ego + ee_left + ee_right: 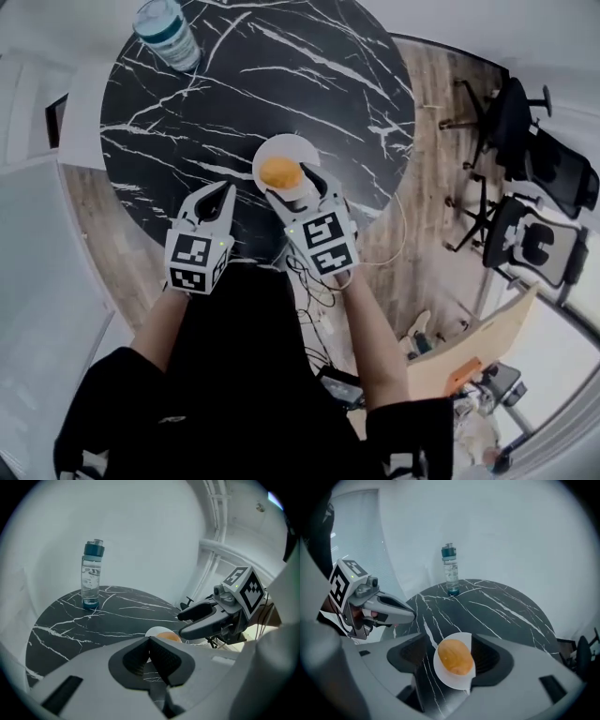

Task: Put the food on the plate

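An orange bun [280, 172] lies on a small white plate [281, 142] near the front edge of the black marble table [309, 75]. My right gripper [298, 186] stands open with its jaws on either side of the plate [450, 681] and the bun [455, 656]; its right jaw covers the plate's edge. My left gripper [225, 190] is shut and empty, a little left of the plate, over the table's front edge. From the left gripper view, the bun [169, 637] peeks out just past the closed jaws, under the right gripper [182, 624].
A clear water bottle [169, 33] with a blue cap stands upright at the table's far left edge. Black office chairs [534, 159] stand on the wooden floor to the right. Cables [314, 281] lie on the floor beneath my arms.
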